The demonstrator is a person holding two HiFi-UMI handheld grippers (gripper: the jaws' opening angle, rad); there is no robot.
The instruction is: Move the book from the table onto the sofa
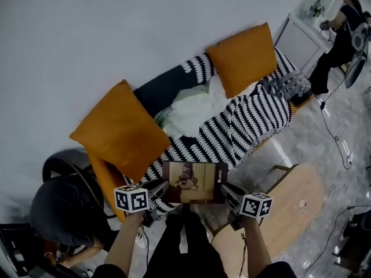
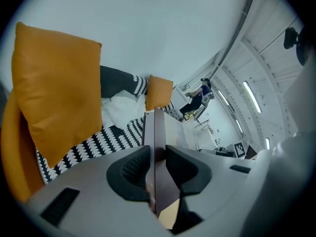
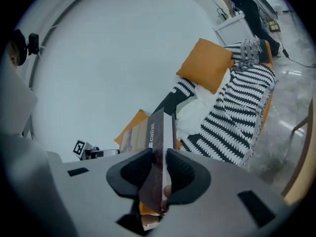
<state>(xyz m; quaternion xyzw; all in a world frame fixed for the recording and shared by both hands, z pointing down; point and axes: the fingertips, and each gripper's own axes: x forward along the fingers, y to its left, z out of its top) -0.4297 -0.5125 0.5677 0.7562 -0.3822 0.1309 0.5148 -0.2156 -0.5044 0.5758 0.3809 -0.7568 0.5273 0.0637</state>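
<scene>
Both grippers clamp book (image 1: 193, 182) by opposite edges — left gripper (image 1: 163, 188), right gripper (image 1: 226, 191) — book held above sofa (image 1: 255, 117) front edge

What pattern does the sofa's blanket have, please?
The blanket is black-and-white scalloped; head view best.

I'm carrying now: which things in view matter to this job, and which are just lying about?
Job: book, clamped by left gripper and right gripper; sofa; wooden table.
Lying about: near orange cushion, far orange cushion, striped throw, white cloth.
</scene>
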